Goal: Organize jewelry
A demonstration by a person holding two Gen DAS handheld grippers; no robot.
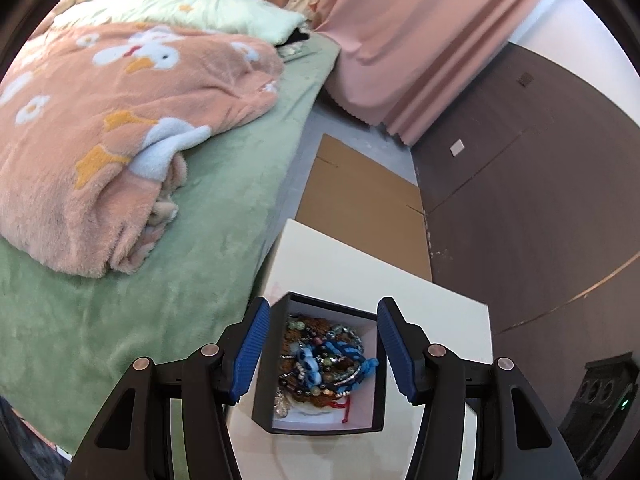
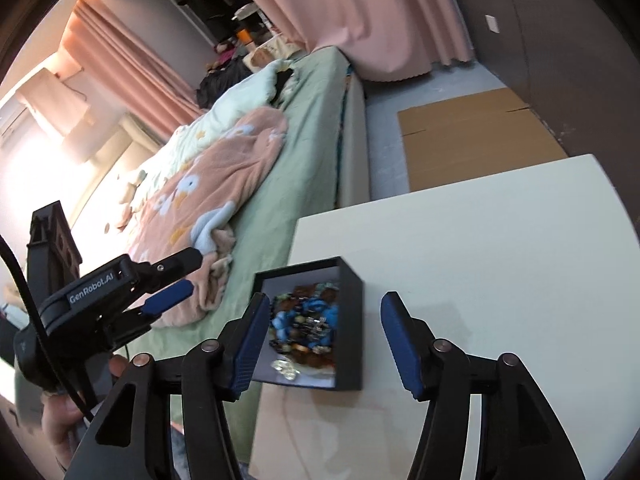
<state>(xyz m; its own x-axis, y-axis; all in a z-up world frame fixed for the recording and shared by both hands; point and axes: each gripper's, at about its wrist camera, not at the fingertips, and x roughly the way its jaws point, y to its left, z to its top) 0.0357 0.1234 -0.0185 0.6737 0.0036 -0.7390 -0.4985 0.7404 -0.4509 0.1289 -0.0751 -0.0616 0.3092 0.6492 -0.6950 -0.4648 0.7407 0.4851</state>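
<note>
A black square box (image 1: 379, 380) with a white lining sits on a white table (image 1: 352, 276) near its left edge. It holds a tangled heap of jewelry (image 1: 324, 364): bead bracelets, blue cord pieces, silver chains and a red string. My left gripper (image 1: 320, 336) is open and empty, its blue pads spread either side of the box from above. In the right wrist view the same box (image 2: 352, 320) and jewelry (image 2: 308, 320) lie just ahead of my right gripper (image 2: 324, 328), which is open and empty. The left gripper (image 2: 172, 276) shows there at the left, over the bed.
A bed (image 1: 120, 312) with a green sheet and a pink duck-print blanket (image 1: 120, 128) borders the table's left side. Flat cardboard (image 1: 360, 192) lies on the floor beyond the table. Pink curtains (image 1: 420, 40) and a brown wall (image 1: 540, 200) stand at the right.
</note>
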